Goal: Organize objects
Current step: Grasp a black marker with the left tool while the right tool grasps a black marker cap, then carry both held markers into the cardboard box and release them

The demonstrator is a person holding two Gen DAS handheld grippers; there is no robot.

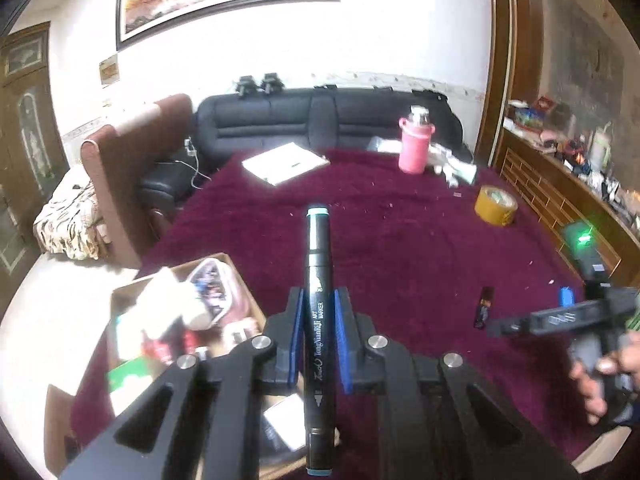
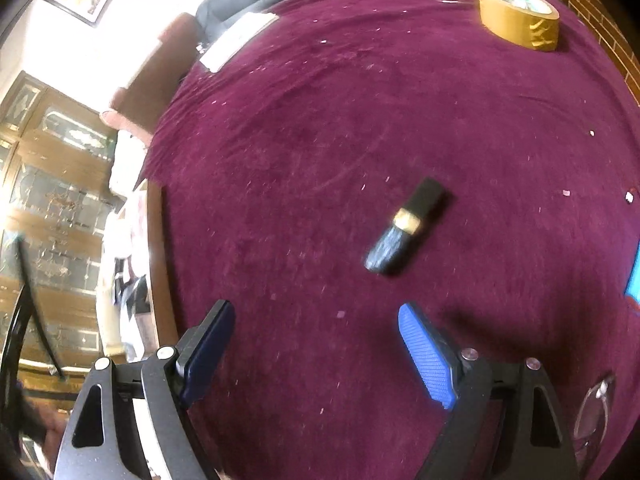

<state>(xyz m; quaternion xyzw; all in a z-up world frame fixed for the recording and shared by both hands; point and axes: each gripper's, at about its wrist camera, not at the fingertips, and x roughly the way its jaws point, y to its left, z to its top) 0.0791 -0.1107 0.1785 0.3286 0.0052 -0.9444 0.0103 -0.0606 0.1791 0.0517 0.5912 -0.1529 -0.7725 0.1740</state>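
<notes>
My left gripper (image 1: 319,312) is shut on a black art marker (image 1: 317,264) with teal end caps, which points forward above the maroon tablecloth (image 1: 400,240). A cardboard box (image 1: 132,292) full of small items sits below and to its left. My right gripper (image 2: 316,316) is open and empty, low over the cloth. A small black tube with a gold band (image 2: 408,226) lies just ahead of it, slightly right; it also shows in the left wrist view (image 1: 483,307). The right gripper shows there at the right edge (image 1: 560,316).
A roll of yellow tape (image 1: 495,205) (image 2: 518,14) and a pink bottle (image 1: 414,142) stand farther back on the table. A white notebook (image 1: 285,162) lies at the back left. A blue object (image 2: 634,276) sits at the right edge. A sofa is behind the table.
</notes>
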